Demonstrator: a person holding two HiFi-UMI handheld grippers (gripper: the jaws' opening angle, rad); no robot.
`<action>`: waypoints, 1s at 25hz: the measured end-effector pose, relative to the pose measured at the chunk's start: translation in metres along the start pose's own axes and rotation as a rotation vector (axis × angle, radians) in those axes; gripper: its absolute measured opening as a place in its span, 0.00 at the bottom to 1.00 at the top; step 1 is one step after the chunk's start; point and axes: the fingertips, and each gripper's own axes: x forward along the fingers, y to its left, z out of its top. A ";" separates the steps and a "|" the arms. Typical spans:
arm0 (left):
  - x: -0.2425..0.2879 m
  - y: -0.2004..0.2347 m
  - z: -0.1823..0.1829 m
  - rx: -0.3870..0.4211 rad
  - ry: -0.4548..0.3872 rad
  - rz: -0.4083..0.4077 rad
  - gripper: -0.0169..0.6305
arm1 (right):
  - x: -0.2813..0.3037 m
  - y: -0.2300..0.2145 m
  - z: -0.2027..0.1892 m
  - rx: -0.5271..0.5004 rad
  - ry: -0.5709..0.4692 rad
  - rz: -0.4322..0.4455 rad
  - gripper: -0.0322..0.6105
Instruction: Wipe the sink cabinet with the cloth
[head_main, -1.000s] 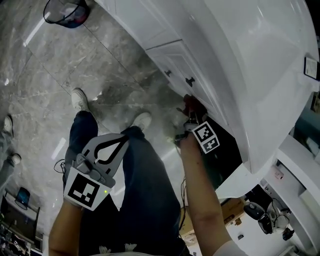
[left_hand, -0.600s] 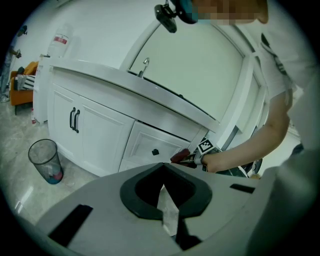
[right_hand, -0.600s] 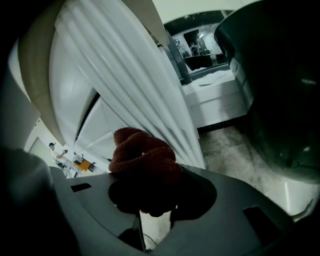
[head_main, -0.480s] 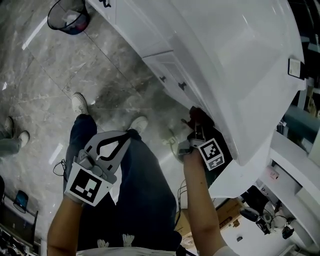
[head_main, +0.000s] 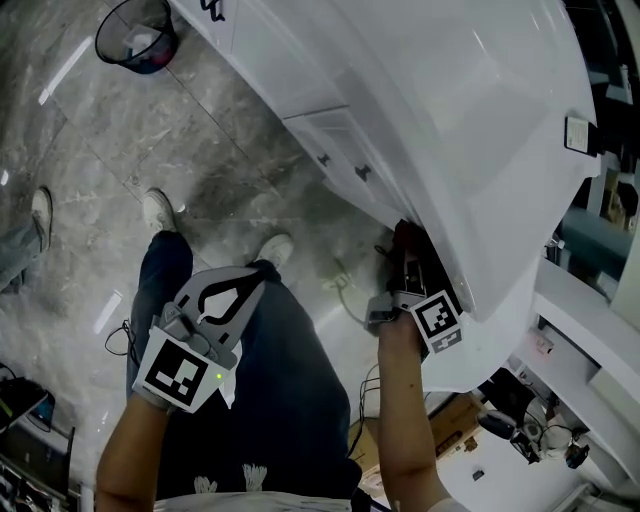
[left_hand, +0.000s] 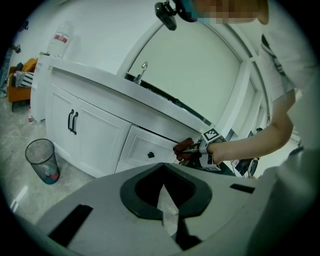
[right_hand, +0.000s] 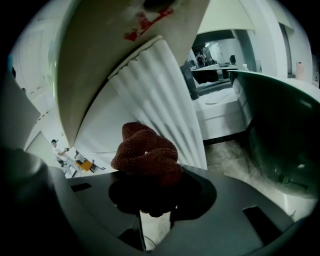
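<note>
Glossy white panelled cabinet (head_main: 345, 150) curves past you. Your left tool (head_main: 252, 274) hangs above your leg, jaws pressed together. Your right tool (head_main: 408, 265) pinches the bunched, dark red knitted cloth (right_hand: 146, 152) beside the cabinet front.

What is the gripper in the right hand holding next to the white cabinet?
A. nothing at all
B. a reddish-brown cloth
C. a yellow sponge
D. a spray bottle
B: the right gripper view shows the right gripper with its jaws shut on a bunched reddish-brown cloth, held up by the white sink cabinet.
</note>
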 end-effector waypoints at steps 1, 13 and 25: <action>-0.001 0.001 -0.001 -0.003 -0.001 0.001 0.04 | 0.001 0.004 0.001 0.001 0.000 0.006 0.23; -0.020 0.023 -0.006 -0.045 -0.026 0.041 0.04 | 0.027 0.059 -0.005 0.012 0.010 0.092 0.23; -0.040 0.056 -0.008 -0.081 -0.040 0.102 0.04 | 0.081 0.155 -0.022 -0.002 0.061 0.228 0.23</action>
